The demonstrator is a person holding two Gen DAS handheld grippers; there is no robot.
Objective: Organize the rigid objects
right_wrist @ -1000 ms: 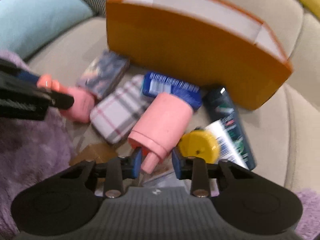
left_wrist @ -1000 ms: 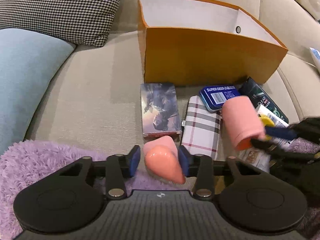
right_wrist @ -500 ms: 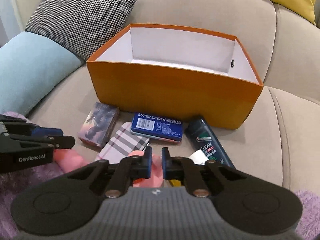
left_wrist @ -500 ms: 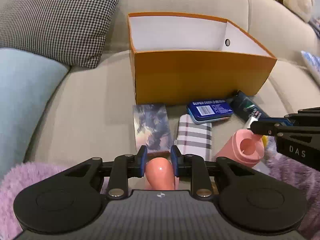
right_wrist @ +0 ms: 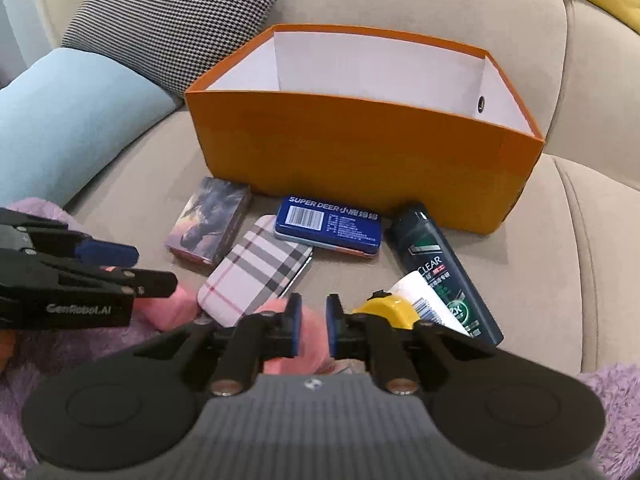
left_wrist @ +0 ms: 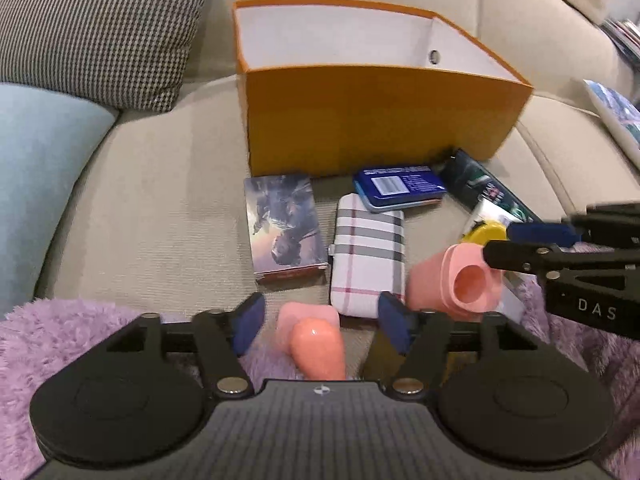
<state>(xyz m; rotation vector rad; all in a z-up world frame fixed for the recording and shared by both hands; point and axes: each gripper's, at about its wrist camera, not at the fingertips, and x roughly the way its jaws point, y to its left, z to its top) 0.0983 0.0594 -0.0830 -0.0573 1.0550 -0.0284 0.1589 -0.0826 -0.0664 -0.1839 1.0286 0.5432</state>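
A: Status?
B: Left claw (left_wrist: 320, 322) jaws opening, pink cap (left_wrist: 316, 340) loose between them. Right claw (right_wrist: 311, 326) opening over pink bottle (left_wrist: 452, 280).
A: Next?
B: Regrasp; orange box (left_wrist: 360, 120) lies ahead, empty.

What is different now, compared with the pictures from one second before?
The left claw has let go of the peach piece; its jaws are opening, with the piece loose between them. The right claw lifted the pink cup off the pile; its jaws are opening. The orange box, plaid case and blue tin stayed.
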